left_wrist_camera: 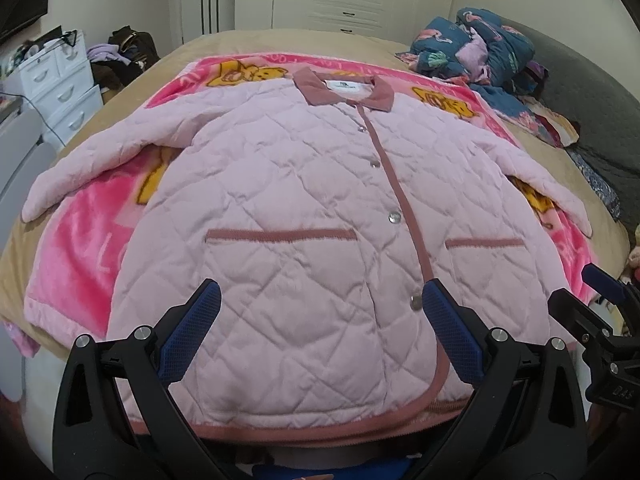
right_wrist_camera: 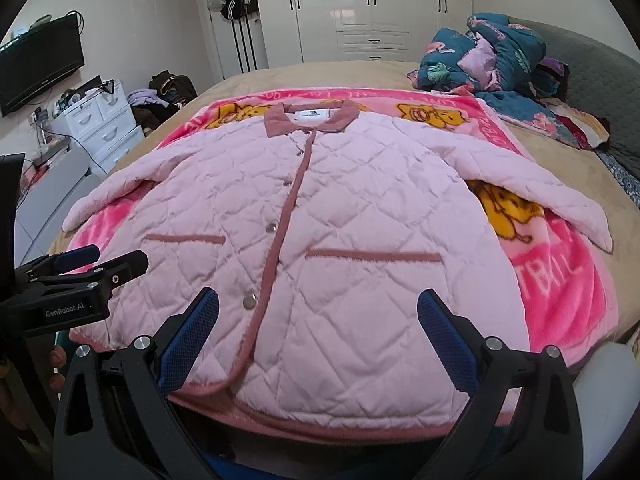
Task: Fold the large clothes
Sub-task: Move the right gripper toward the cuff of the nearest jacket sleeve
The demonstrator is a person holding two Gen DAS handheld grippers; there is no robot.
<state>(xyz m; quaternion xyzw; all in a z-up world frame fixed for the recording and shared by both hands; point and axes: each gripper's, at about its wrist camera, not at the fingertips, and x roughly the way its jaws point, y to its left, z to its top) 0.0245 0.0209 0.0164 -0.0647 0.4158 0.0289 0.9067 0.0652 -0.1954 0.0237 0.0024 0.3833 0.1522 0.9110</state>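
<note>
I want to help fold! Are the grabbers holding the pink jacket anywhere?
No. The left gripper and right gripper are both open above the quilted jacket, holding nothing.

The pink quilted jacket (left_wrist_camera: 288, 216) lies flat and face up on a bright pink blanket (left_wrist_camera: 80, 248) on the bed, with its front closed. The dusty-rose collar (left_wrist_camera: 344, 88) is at the far side and the hem (left_wrist_camera: 304, 432) is at the near edge. A dusty-rose placket (right_wrist_camera: 284, 208) with metal snap buttons (right_wrist_camera: 250, 301) runs down the middle. Two pocket openings with the same trim (right_wrist_camera: 372, 256) sit on the lower front. Both sleeves (right_wrist_camera: 560, 200) are spread outward and slant down toward the near side.
</note>
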